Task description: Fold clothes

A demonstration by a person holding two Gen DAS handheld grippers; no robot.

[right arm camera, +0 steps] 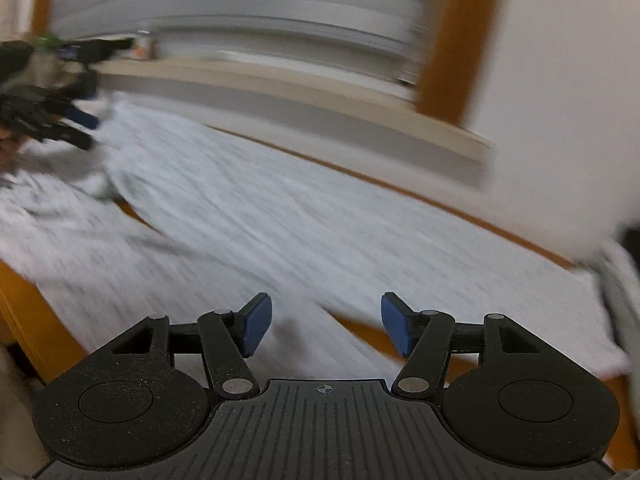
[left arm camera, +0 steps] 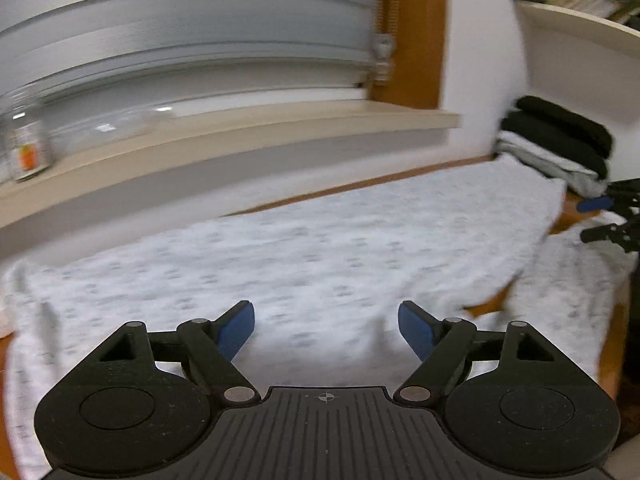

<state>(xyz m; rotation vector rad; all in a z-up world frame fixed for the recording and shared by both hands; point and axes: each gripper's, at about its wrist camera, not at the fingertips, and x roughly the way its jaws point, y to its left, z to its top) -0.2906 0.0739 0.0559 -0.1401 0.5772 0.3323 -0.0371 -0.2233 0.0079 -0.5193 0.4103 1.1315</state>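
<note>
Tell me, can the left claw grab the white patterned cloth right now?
Probably yes. The left claw is open just above the white patterned cloth, and nothing lies between them. The view is blurred, though.

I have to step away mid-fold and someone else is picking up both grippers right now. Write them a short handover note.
Left gripper: open, holding nothing, above the near part of the white patterned garment.
Right gripper: open, empty, above the same garment's other end.
The garment lies spread on the wooden table, partly flapped over itself at one side, with table showing through the gap.
A stack of folded clothes sits at the table's far right.
Done: earlier pieces stacked, it seems. Left: fold this garment. The views are motion-blurred, so check the edges before gripping.
</note>
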